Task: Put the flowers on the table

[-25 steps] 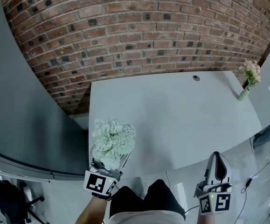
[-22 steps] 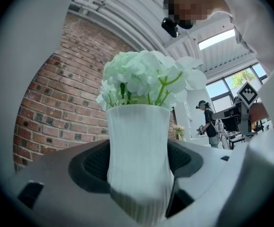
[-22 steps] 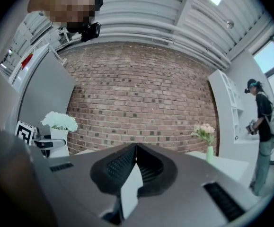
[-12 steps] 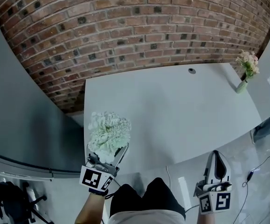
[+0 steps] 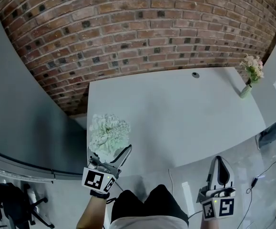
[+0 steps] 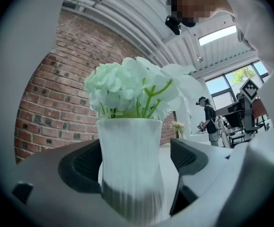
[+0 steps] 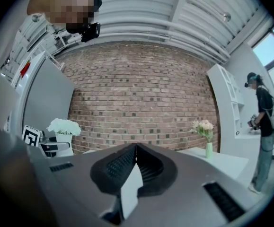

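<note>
The brick wall (image 5: 128, 32) fills the background. In front of it lies the pale counter (image 5: 176, 123), mostly bare. The task's thing sits at the counter's near left corner: a ribbed white vase (image 6: 129, 164) carrying a full head of white flowers (image 5: 109, 132). It looks to be standing upright on the surface, just inside the edge.

Your left hand-held gripper (image 5: 108, 155) has the vase between its jaws. They have just been opening, and daylight shows between the right pad and the vase wall, so nothing is clamped now. Your right hand-held gripper (image 5: 220, 165) hangs off the counter's near edge with its jaws closed together and nothing in them.

Treat the vase as stiff and probably breakable; the material cannot be told from here. The bloom mass makes it top-heavy, and the soft stems would crush or slip. If you take hold again, grip the ribbed body below the rim, where the ridges give the pads purchase, and never the flowers. So near the edge, a nudge while backing out could tip it.

A small green vase (image 5: 246, 90) of pale blooms stands at the far right, well apart.
</note>
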A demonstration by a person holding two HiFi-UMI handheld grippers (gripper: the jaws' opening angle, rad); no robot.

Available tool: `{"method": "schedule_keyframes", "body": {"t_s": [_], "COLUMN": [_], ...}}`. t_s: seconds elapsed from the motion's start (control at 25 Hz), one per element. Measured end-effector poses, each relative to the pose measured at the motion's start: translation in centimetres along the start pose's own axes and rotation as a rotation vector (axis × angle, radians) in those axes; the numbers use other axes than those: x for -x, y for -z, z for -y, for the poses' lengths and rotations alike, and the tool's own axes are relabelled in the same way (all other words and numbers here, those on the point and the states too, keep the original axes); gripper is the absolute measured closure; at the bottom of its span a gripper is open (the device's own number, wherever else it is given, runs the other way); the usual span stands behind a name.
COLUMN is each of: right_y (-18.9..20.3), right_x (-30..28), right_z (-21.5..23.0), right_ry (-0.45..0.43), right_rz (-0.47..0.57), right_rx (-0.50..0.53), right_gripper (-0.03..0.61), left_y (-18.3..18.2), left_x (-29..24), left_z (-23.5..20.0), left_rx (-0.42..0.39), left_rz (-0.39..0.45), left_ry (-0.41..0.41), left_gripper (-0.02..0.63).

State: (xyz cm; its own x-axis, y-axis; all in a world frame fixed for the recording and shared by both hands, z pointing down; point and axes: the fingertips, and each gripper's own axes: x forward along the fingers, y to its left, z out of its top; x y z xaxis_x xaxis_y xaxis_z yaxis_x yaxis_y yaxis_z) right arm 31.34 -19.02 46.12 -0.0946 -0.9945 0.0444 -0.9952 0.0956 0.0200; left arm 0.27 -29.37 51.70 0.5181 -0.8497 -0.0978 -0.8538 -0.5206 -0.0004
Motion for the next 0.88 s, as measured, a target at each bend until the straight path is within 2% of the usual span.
{"method": "schedule_keyframes", "body": {"t_s": [0.44,0.88], "right_y": [-2.5,-8.0], "right_x": [0.9,0.5], "right_z": [0.8,-1.5], "right_ry": [-0.009,-0.051], "right_rz": [-0.038,-0.065], "right_rx": [-0.010,0.009], "right_gripper": [0.563,0.561], "left_y": [-1.1,-4.5], "left_x": [1.0,3.4], "left_z": [-0.7,0.1], "left_rx": [0.013,0.061], "left_rz": [-0.065,-0.122], "left_ry": [-0.071,-0.069], "left_gripper": [0.178,0.178]}}
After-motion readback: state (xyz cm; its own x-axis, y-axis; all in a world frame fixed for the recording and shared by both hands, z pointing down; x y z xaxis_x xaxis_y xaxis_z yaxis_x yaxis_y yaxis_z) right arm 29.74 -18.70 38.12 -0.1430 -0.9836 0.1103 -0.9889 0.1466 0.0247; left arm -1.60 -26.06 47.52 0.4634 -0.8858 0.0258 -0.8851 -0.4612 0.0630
